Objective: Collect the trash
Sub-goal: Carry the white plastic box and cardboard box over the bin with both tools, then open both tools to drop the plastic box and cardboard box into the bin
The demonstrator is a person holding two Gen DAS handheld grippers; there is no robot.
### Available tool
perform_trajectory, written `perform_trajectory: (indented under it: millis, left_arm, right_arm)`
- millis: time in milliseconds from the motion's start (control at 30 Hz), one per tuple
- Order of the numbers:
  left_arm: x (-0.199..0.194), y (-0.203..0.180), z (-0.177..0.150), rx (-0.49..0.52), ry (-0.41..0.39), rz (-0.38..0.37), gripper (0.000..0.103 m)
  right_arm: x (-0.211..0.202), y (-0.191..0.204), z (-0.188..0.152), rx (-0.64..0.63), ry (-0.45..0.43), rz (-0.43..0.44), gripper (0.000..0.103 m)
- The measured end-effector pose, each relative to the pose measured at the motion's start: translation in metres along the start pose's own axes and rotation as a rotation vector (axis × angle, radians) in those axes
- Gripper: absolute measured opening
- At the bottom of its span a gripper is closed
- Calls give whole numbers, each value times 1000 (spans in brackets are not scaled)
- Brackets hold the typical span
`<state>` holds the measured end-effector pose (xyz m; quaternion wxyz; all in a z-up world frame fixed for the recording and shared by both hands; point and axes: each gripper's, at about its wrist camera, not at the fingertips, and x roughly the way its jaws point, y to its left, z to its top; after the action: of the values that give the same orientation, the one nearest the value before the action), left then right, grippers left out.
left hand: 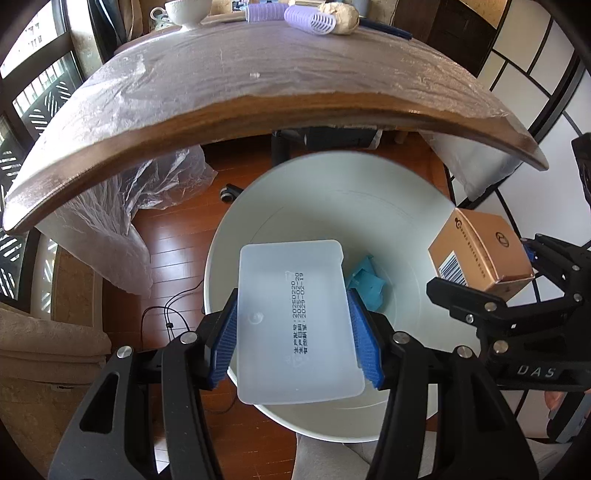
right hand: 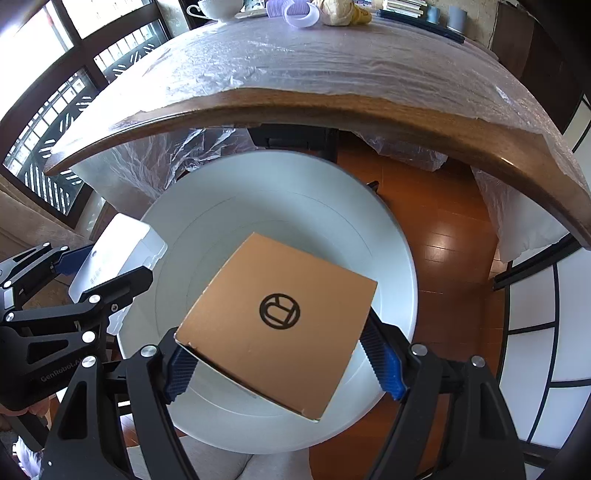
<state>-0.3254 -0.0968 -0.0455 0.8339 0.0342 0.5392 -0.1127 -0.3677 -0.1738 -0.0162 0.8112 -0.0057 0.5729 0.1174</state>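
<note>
My left gripper (left hand: 295, 332) is shut on a translucent white plastic tray (left hand: 295, 317) with printed dates, held above the open white bin (left hand: 406, 206). A crumpled blue scrap (left hand: 367, 284) lies inside the bin. My right gripper (right hand: 284, 362) is shut on a brown cardboard box (right hand: 277, 321) with a black logo, held over the same bin (right hand: 332, 206). The box also shows in the left wrist view (left hand: 480, 254) at the right, and the tray in the right wrist view (right hand: 114, 254) at the left. Both grippers hang side by side over the bin.
A wooden table (left hand: 258, 110) covered with plastic film stands just beyond the bin, with a cup (left hand: 188, 13), purple hair rollers (left hand: 310, 18) and a beige lump at its far edge. Plastic sheeting (left hand: 110, 221) hangs at the left. Red-brown floor (right hand: 443, 236) surrounds the bin.
</note>
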Motion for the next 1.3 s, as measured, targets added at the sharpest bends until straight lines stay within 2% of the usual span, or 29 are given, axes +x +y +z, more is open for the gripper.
perform_trajectory:
  millis: [467, 1200, 1233, 1267, 1300]
  left_arm:
    - [27, 0, -3, 26, 54, 1, 56]
    - [43, -6, -1, 50, 99, 14, 57]
    - [43, -5, -1, 44, 99, 13, 60]
    - [43, -4, -1, 38, 98, 16, 69]
    - [43, -2, 0, 32, 95, 21, 73]
  right_arm:
    - [23, -5, 0, 18, 46, -4, 77]
    - [33, -17, 1, 51, 82, 13, 77]
    - [33, -18, 1, 53, 85, 17, 78]
    - [33, -18, 1, 55, 86, 20, 80]
    - [33, -19, 2, 56, 85, 19, 82]
